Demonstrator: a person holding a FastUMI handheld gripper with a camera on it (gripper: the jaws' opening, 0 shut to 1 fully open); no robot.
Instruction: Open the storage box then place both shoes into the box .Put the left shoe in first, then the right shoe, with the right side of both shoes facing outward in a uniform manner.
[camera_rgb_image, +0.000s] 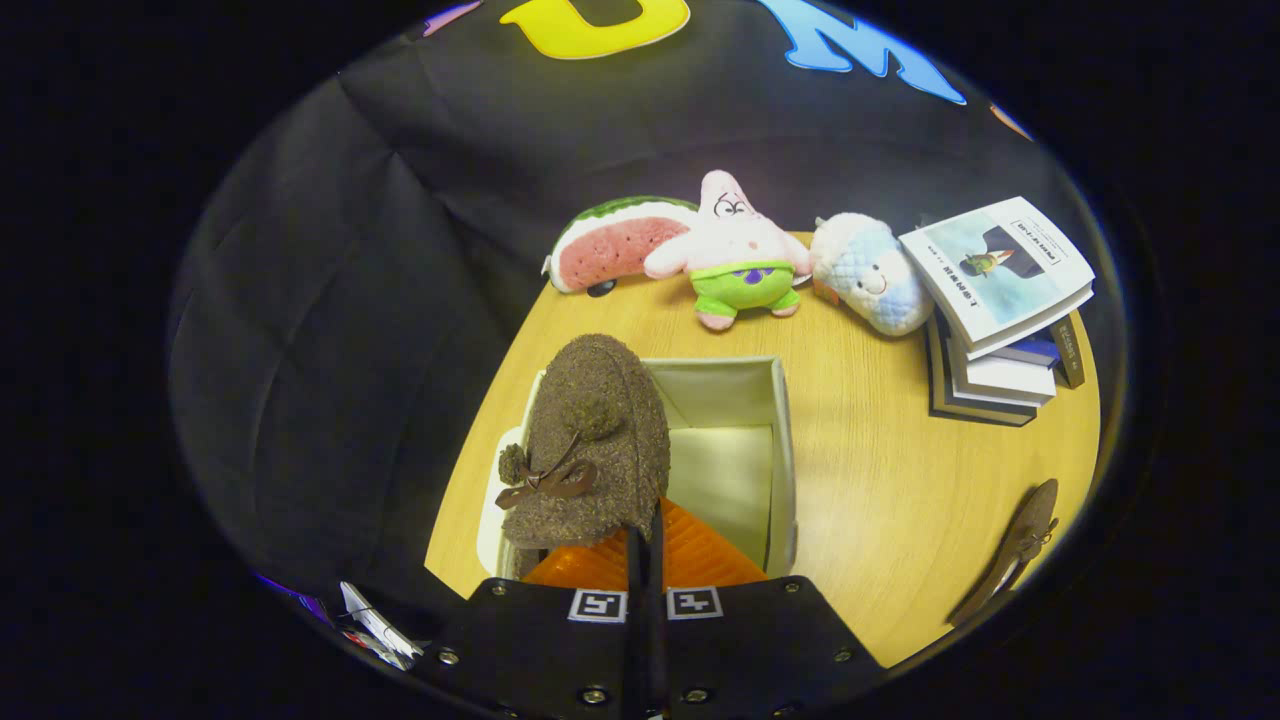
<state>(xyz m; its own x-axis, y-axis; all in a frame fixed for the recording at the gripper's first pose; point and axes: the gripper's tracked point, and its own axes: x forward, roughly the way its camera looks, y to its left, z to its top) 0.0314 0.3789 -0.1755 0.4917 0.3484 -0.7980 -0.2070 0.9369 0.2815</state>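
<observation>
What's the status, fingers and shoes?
Fingers shut on brown shoe, held over open storage box. Second shoe on table, right of box. Nothing blocking.

A wooden tabletop (880, 480) stands against a creased black cloth wall (330, 300). Along its far edge lie a watermelon plush (620, 245), a pink starfish plush (740, 250) and a pale plush (870, 275); books (1000, 330) are stacked at the far right corner.

Table (880, 480) bears box (782, 450) (open).
</observation>
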